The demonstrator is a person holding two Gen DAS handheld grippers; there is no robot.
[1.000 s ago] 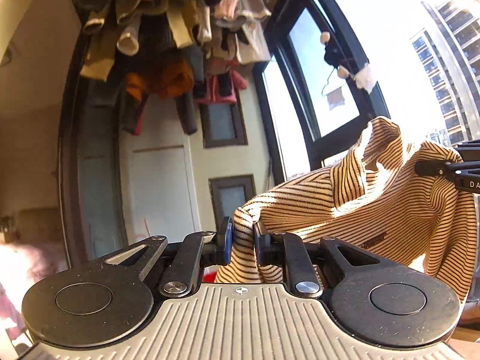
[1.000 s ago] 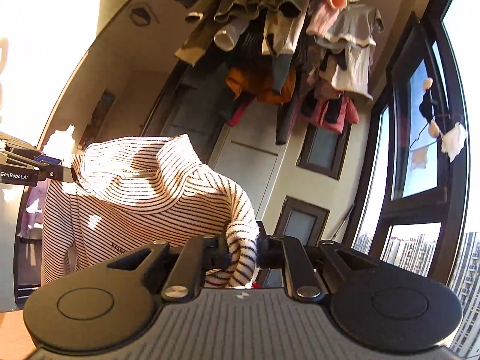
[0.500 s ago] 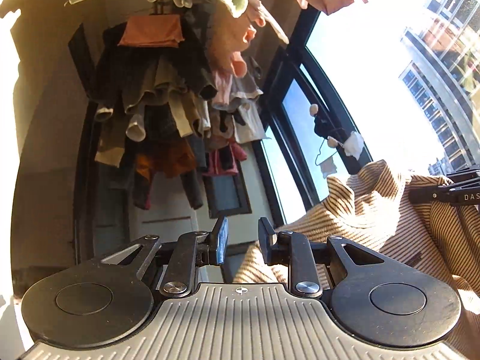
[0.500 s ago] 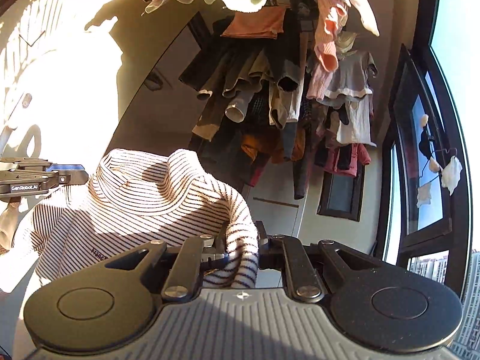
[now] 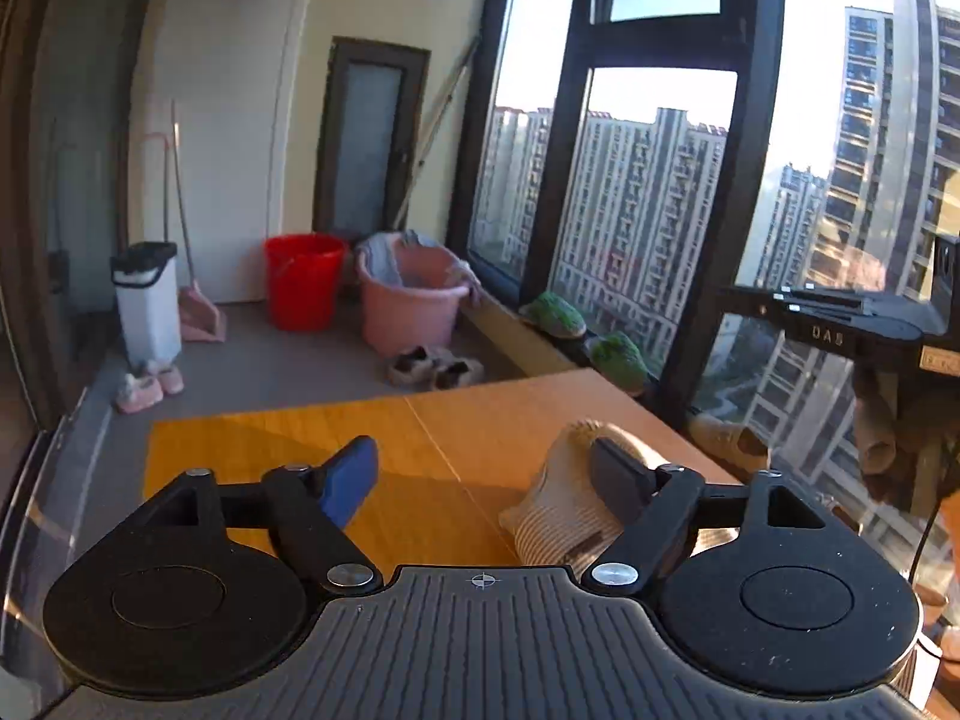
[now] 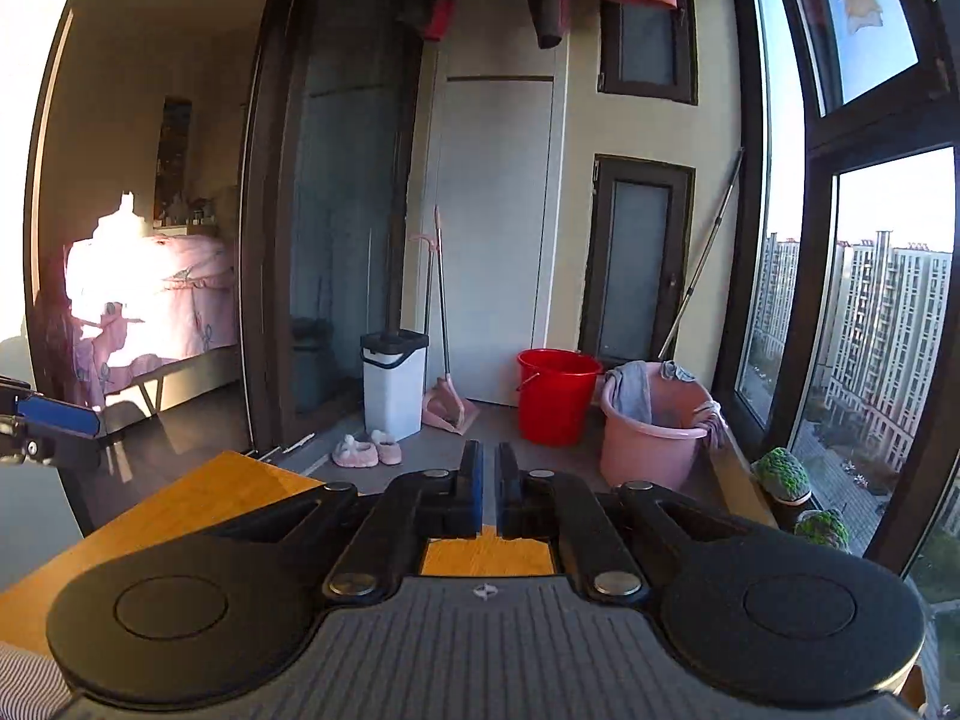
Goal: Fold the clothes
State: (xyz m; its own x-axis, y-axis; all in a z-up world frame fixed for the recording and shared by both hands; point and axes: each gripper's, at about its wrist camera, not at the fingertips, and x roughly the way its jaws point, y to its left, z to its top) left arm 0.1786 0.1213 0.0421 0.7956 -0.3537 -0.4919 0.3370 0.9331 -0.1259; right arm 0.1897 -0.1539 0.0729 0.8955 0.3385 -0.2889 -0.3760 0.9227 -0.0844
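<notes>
The striped top [image 5: 570, 504] lies bunched on the wooden bench [image 5: 336, 438] in our left wrist view, a rumpled mound pressed against the inner face of the right-hand finger of our left tongs [image 5: 489, 474]. Those tongs stand wide apart and grip nothing; the blue-padded finger hangs over bare wood, well apart from the cloth. At the right edge of this view we see the right tongs [image 5: 840, 324] from the side, and some dark cloth hangs below them, though we cannot tell what it is or whether it is held. Beyond the bench are a red bucket [image 5: 305, 279], a pink tub [image 5: 411, 300] and a white bin [image 5: 147, 300] on the balcony floor.

In our right wrist view the right tongs [image 6: 487, 495] have their fingers drawn together, only a thin slit between them, and no cloth shows in that slit. The bench [image 6: 198, 498] runs beneath them, and a sliver of striped fabric [image 6: 30, 678] shows at the bottom left corner, partly hidden behind the tool body. A blue tip of the left tongs [image 6: 57, 417] shows at the left edge.

We judge the folding barely begun: the top is on the bench but crumpled, not spread flat, and no neat fold is visible. Spreading, smoothing and every fold seem left to do.
</notes>
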